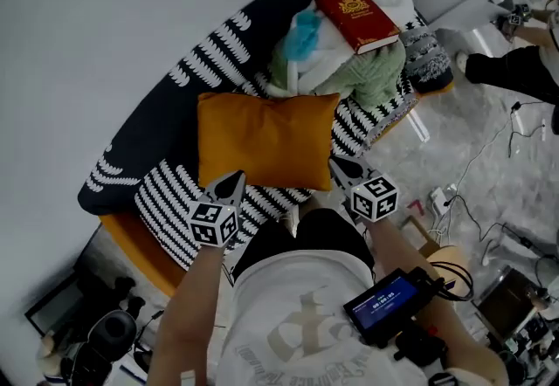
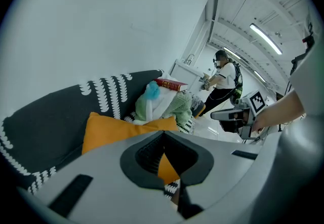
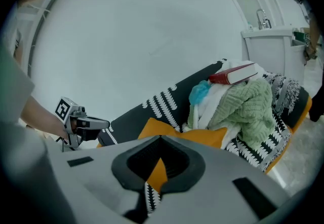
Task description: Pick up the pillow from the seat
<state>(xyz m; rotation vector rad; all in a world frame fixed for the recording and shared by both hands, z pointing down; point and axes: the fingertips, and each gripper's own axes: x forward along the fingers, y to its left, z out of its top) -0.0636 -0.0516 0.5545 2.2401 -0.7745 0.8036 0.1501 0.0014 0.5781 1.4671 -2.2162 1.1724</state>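
An orange pillow [image 1: 266,140] lies flat on the seat [image 1: 166,196], which has a black-and-white striped cover. My left gripper [image 1: 234,180] is shut, its tip at the pillow's near left corner. My right gripper [image 1: 335,164] is also shut, its tip at the near right corner. Neither holds anything. In the left gripper view the pillow [image 2: 109,129] shows past the closed left gripper [image 2: 163,136]. The right gripper view shows the pillow [image 3: 202,136] beyond the closed right gripper [image 3: 161,139].
Behind the pillow sits a pile of clothes with a green knit [image 1: 371,70], a blue item [image 1: 303,33] and a red book [image 1: 356,17] on top. The dark backrest [image 1: 148,131] meets a white wall. Cables [image 1: 489,192] lie on the floor at right, near another person [image 1: 515,70].
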